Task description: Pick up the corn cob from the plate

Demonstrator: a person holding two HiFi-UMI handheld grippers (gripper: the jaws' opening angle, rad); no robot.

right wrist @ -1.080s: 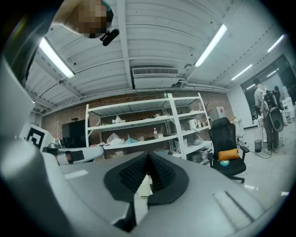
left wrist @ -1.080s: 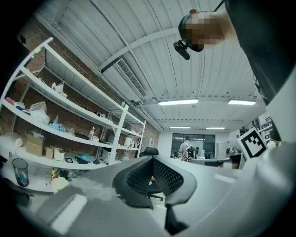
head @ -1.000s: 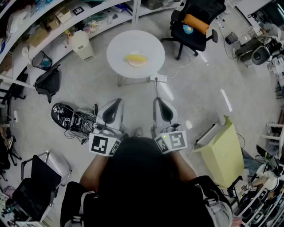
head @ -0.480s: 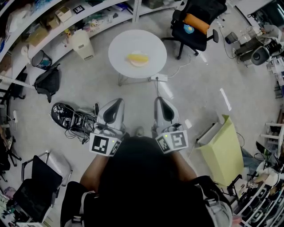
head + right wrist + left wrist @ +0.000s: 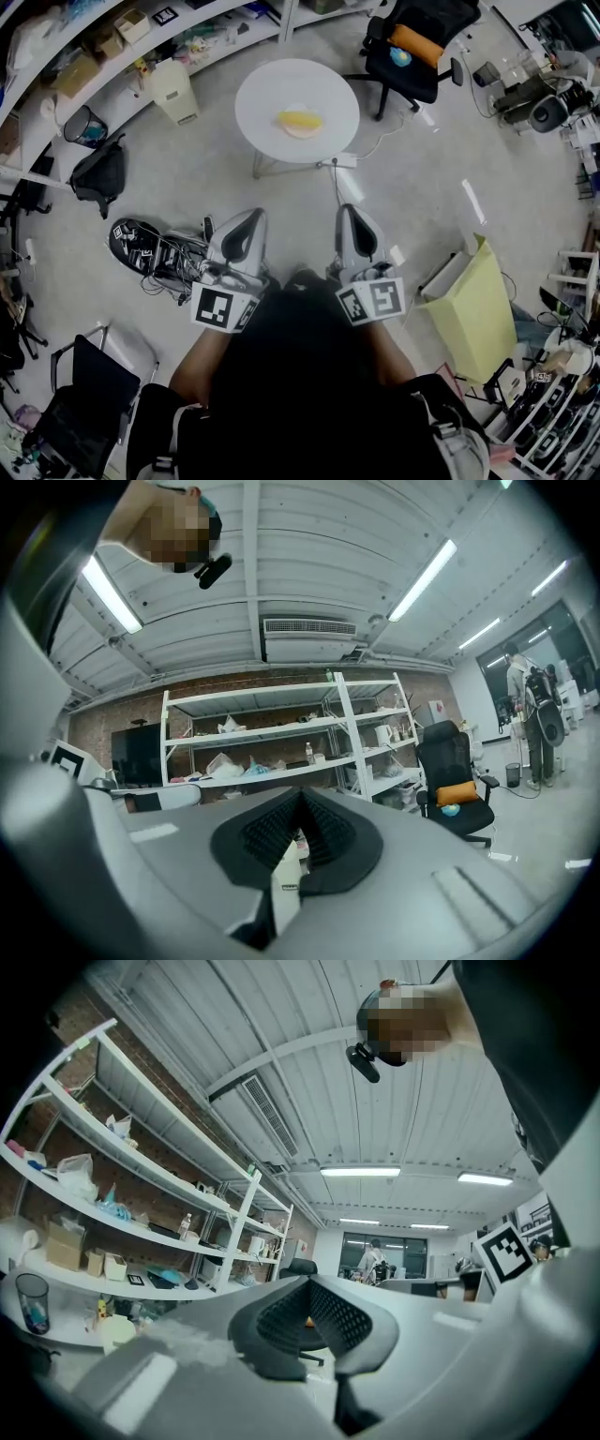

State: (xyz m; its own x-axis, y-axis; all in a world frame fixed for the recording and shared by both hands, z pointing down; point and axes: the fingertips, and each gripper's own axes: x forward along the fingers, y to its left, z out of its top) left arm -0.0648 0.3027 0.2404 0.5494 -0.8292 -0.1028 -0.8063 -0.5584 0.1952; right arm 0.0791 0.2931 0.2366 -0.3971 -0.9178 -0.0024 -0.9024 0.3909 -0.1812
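Both left gripper [image 5: 249,217] and right gripper [image 5: 350,213] closed, far from corn cob [image 5: 299,120]

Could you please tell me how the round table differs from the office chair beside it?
The round table is white; the office chair is black. The table carries a plate with the yellow corn cob on it; the chair carries an orange cushion. The table top is a flat disc, while the chair has armrests and a backrest. Both stand on the floor.
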